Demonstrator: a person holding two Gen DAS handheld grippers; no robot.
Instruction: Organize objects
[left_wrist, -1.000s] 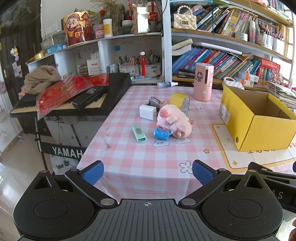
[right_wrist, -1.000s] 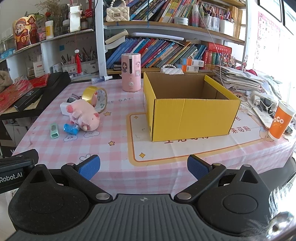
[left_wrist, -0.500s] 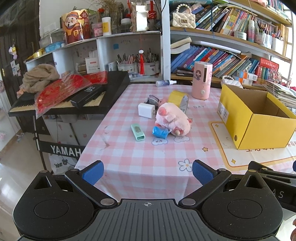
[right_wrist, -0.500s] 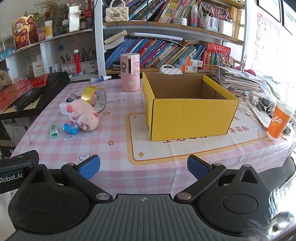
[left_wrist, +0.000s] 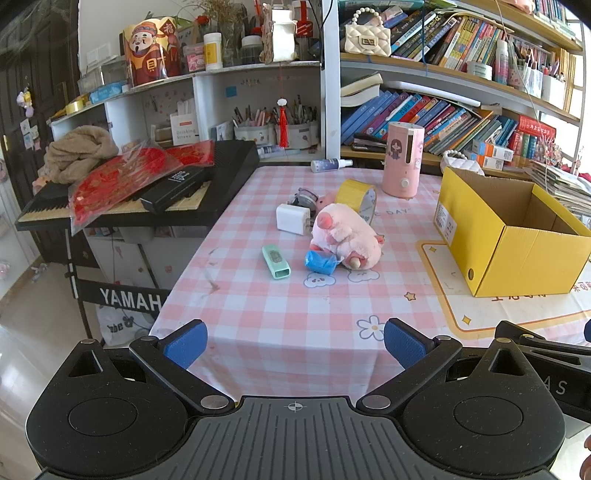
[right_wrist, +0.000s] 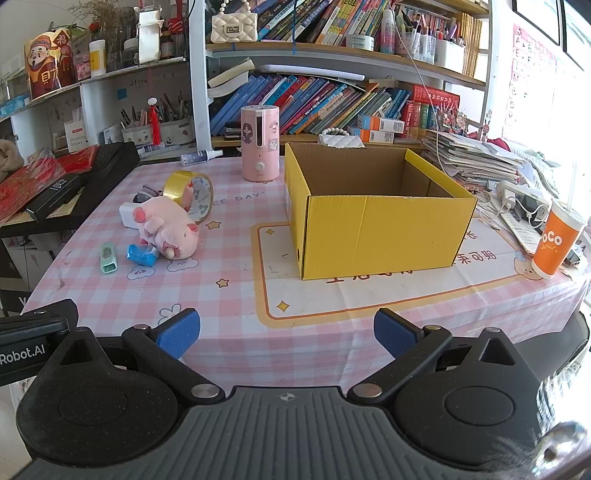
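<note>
A pink plush pig (left_wrist: 347, 236) lies on the tabletop (left_wrist: 280, 314) among a tape roll (left_wrist: 357, 195) and charger (left_wrist: 292, 218), left of the yellow box (right_wrist: 373, 221). Left tongs (left_wrist: 295, 341) and right tongs (right_wrist: 284, 330) gape wide, holding nothing, touching nothing.

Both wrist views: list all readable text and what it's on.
"YAMAH", cut off: front of the keyboard stand.
"Robot.AI": left gripper's body.
"oCo": orange cup.
"CE DAY", partly hidden: tablecloth.
"Drinking Straws": white box on the shelf.
Upside-down Chinese characters: table mat.
Book spines, yellow box label, black case print: too small to read.
</note>
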